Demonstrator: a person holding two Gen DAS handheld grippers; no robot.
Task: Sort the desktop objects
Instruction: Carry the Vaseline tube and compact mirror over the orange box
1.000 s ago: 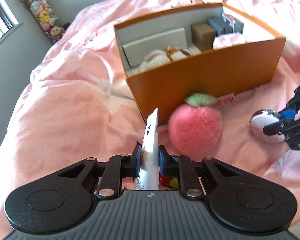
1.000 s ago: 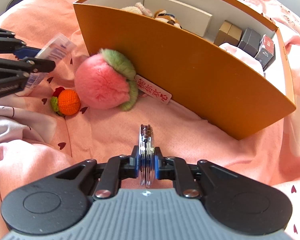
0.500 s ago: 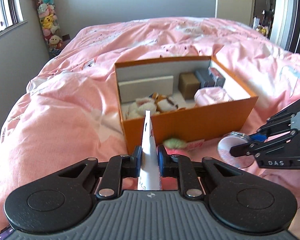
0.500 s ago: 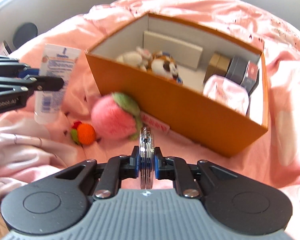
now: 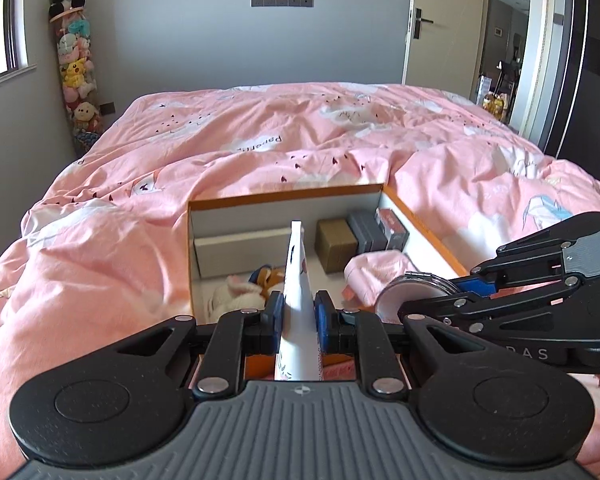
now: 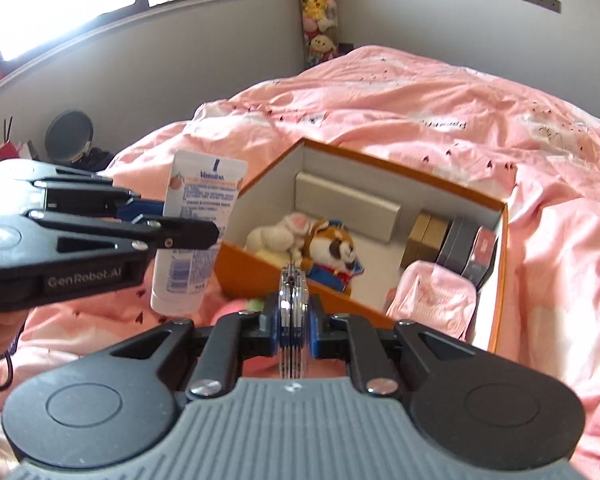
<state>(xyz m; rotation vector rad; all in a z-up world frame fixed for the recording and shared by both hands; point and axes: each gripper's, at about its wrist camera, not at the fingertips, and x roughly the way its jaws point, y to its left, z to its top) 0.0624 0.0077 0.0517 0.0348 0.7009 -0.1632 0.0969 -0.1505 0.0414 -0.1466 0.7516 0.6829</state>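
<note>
**Both jaws loaded above the orange box**

My left gripper [image 5: 297, 316] is clenched on a white lotion tube [image 6: 196, 232], held upright with its crimped end up and its cap end down. From my right camera the tube hangs just left of the orange box [image 6: 256, 270], above the pink bedspread [image 6: 420, 92].

Inside the box, going left to right: a cream flat box [image 6: 346, 207] leans along the far wall, a white plush [image 6: 276, 236] lies touching a brown and white plush [image 6: 332, 248], then a tan carton [image 6: 424, 236], a grey box [image 6: 458, 244] and a red-topped box [image 6: 482, 252] stand side by side at the far right end. A pink pouch [image 6: 428, 296] lies nearer, by the right wall.

My right gripper [image 6: 294, 314] is clenched on a round silver compact [image 5: 414, 290], held on edge above the box's near right part.
</note>
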